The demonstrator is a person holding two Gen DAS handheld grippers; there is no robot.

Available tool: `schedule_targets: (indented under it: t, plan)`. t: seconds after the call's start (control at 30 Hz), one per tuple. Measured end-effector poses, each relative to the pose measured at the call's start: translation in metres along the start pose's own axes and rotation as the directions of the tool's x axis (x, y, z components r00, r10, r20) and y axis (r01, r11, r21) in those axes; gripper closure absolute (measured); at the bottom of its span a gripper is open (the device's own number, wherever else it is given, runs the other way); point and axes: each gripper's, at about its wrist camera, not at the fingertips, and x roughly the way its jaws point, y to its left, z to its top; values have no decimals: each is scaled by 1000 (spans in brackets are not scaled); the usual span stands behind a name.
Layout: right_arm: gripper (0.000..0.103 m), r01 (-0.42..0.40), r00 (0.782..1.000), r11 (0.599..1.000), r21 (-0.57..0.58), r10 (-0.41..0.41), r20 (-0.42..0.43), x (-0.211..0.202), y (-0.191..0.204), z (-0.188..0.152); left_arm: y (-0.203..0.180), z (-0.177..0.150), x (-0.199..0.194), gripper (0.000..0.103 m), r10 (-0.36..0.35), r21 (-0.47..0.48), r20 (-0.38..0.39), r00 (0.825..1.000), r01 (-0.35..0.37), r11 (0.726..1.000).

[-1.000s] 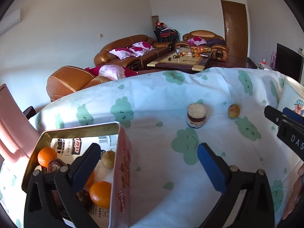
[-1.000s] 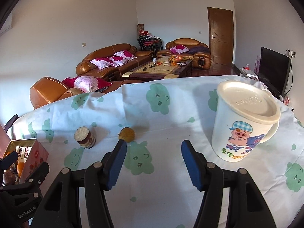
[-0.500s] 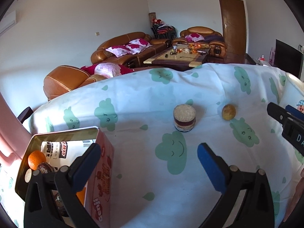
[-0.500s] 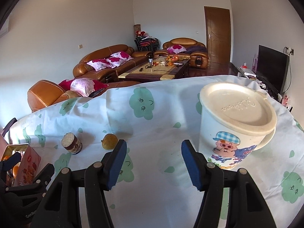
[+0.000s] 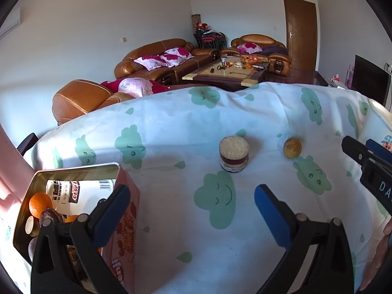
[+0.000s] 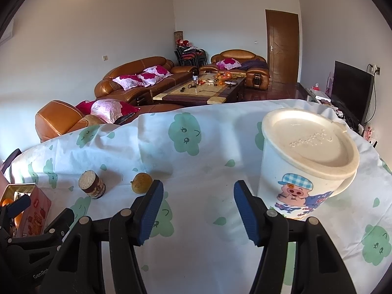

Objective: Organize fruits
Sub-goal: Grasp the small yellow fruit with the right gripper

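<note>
- Yellow-brown fruit (image 5: 292,147) sits alone on the cloud-print tablecloth (image 5: 171,127), just right of a small capped jar (image 5: 234,153).
- Left gripper (image 5: 189,210) is spread wide, holding nothing, over bare cloth.
- Right gripper (image 6: 197,209) also gapes empty, beside a lidded pig mug (image 6: 306,166).
- Open tin (image 5: 73,171) (an orange (image 5: 40,204) inside) stands left.

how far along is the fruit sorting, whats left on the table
Mostly done, it seems: the open tin box already holds oranges and other, darker fruit. Nothing is in hand; the left gripper and right gripper are both open and empty. One yellowish fruit is left loose on the tablecloth, beside a small jar. The lidded cartoon cup stands further right.
</note>
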Motion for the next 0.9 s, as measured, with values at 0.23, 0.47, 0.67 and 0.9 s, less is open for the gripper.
schedule_targets:
  t: [0.23, 0.47, 0.67, 0.9]
  plan:
    - [41, 6, 1000, 1000, -12, -6, 1, -1, 2, 0, 1, 1, 3, 0, -4, -1, -5, 1000, 4, 1000]
    - [41, -26, 999, 999, -32, 25, -22, 5, 5, 3, 5, 3, 5, 0, -13, -28, -22, 1000, 13, 1000]
    - [45, -107, 991, 992, -63, 102, -82, 23, 16, 7, 13, 7, 7, 0, -9, -38, -26, 1000, 8, 999]
    - [46, -173, 976, 980, -101, 156, -152, 47, 40, 13, 15, 12, 14, 0, 19, -42, -37, 999, -21, 999]
